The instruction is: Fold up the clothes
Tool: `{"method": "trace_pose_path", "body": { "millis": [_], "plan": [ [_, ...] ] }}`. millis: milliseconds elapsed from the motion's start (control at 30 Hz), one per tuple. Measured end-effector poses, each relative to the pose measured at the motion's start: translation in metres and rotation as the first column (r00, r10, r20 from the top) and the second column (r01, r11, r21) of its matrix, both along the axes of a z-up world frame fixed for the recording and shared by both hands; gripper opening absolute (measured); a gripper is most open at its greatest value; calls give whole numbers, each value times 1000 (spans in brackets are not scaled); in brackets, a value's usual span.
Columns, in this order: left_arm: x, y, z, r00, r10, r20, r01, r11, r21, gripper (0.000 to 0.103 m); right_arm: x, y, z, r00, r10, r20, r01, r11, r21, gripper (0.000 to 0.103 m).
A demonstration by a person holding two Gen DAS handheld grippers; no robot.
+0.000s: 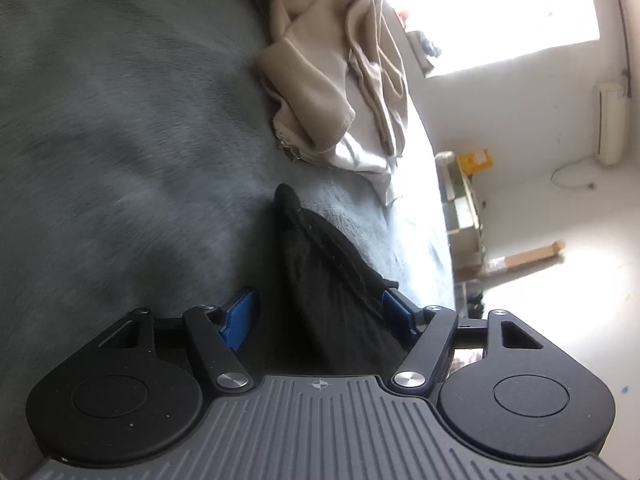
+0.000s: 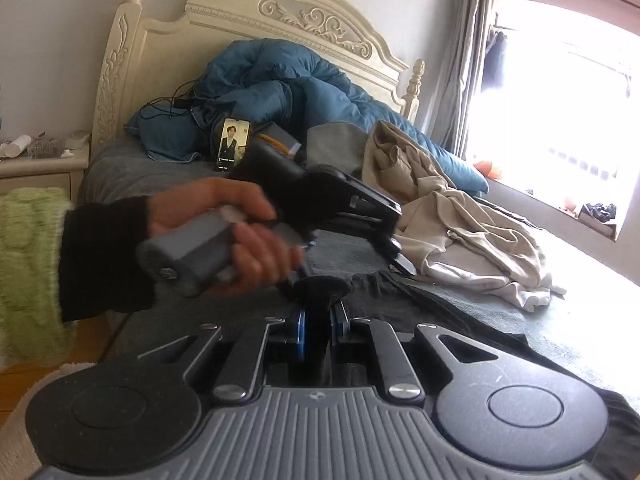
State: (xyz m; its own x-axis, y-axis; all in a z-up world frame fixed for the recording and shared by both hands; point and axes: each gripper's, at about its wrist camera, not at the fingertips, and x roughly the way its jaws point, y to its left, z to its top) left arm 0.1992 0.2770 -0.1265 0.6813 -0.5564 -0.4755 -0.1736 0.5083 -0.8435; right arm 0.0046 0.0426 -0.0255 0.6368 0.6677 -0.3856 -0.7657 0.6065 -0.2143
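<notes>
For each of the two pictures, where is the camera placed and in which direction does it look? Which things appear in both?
Left wrist: sits on the left gripper, looks across the grey bed cover toward the window; black garment lies between its open fingers.
Right wrist: sits on the right gripper, looks toward the headboard; its fingers pinch black cloth; the person's left hand shows.
Shared: black garment, beige clothes, bed cover.
</notes>
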Motion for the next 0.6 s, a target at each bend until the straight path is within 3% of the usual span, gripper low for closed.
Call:
{"method": "trace_pose_path", "body": {
  "millis": [233,467,600],
  "plan": [
    [24,-6,-7,1000,-24,-2,24,1000,11,46,2,1,1,1000,-1,-4,1,1000,21,12],
    [28,-6,-17,1000,-12,-12,12,1000,8,11,0,3,1,1000,-5,15,5,1000,21,12],
    [29,-7,-18,1000,2,-21,-2,1000,8,4,2,2,-1,1000,-17,9,16,999,29,12]
  ]
}}
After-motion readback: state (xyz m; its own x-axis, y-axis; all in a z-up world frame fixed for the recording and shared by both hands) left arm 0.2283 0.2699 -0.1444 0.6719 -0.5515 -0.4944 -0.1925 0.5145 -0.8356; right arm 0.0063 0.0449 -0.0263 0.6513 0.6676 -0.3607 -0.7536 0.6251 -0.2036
